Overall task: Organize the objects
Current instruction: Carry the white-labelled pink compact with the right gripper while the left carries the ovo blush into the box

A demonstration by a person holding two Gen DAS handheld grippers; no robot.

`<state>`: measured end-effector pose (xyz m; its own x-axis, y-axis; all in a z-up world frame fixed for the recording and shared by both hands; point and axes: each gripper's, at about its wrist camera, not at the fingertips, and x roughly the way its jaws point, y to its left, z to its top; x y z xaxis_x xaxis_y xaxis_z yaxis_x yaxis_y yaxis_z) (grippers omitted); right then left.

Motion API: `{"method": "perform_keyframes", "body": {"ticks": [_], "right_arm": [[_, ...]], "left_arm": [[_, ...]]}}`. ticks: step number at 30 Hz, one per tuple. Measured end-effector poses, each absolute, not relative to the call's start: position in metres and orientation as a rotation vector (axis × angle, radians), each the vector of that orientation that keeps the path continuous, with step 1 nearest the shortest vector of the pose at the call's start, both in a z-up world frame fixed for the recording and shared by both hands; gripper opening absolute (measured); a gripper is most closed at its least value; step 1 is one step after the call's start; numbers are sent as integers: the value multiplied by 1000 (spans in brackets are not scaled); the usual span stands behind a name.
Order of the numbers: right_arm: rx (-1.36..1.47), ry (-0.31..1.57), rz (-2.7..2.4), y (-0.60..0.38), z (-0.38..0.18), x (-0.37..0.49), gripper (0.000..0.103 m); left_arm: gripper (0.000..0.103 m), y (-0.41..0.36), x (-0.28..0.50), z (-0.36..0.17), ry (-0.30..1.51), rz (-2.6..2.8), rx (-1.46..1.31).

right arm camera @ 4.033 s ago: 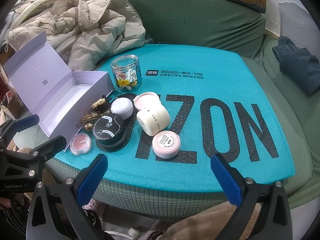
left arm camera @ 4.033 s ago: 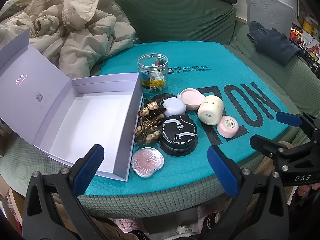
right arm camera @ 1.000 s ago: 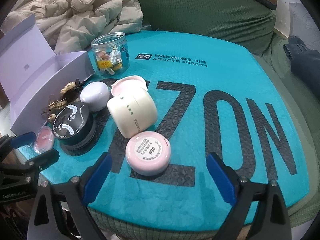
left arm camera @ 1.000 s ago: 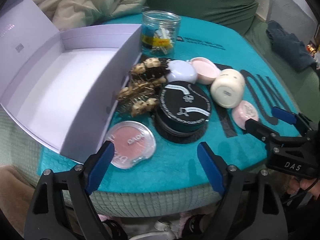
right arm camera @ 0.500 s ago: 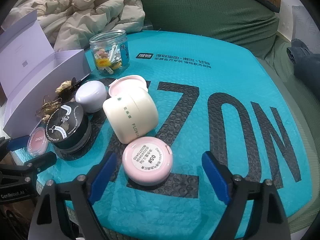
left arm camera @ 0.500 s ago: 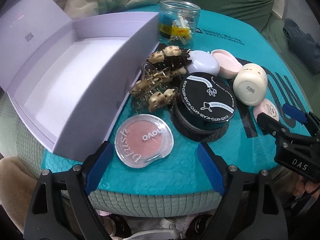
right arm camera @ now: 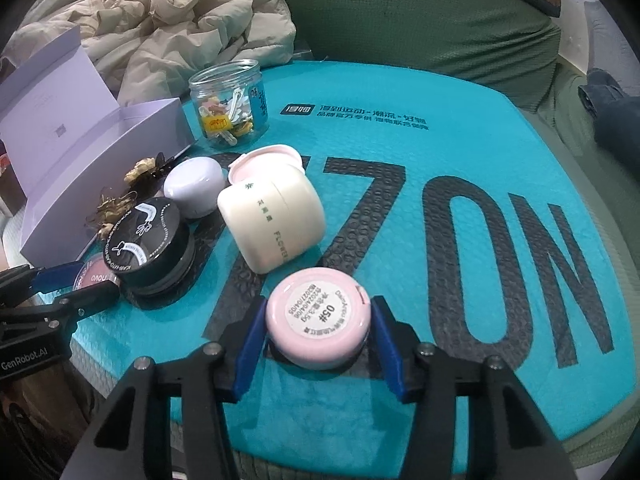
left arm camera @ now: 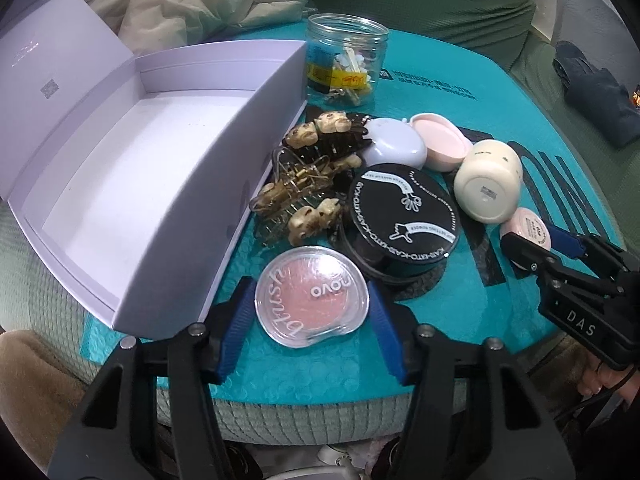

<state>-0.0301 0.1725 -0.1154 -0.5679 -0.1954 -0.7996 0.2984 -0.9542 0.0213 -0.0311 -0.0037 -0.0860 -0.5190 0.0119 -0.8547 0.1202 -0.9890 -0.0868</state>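
My left gripper has its blue pads on both sides of a clear blush compact lying on the teal mat, close to its rim. My right gripper flanks a pink round compact the same way, pads near its sides. An open lilac box stands empty to the left. Between them lie hair claw clips, a black powder jar, a cream jar on its side, a lilac case and a pink-lidded case.
A clear plastic jar with small items stands behind the box. A beige jacket lies at the back left on the green sofa. Dark clothing lies at the right.
Both grippers moved forward and narrowed: the left now brackets the blush compact, the right brackets the pink compact.
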Motion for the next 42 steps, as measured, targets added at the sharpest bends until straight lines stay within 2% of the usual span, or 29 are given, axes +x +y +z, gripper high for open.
{"method": "perform_keyframes", "body": {"ticks": [11,23,42], "right_arm": [[1238,155,-2583,180,-93,-7,52],[1198,181,-2590,177,-69,10,52],[1060,294,-2483,110,-34,6,52]], "left_arm": [[55,8,-11,-64,228,-2750,1493],[55,17,-4,-34,169,-2833,1453],[55,-11,8,0,134,-2830,1333]]}}
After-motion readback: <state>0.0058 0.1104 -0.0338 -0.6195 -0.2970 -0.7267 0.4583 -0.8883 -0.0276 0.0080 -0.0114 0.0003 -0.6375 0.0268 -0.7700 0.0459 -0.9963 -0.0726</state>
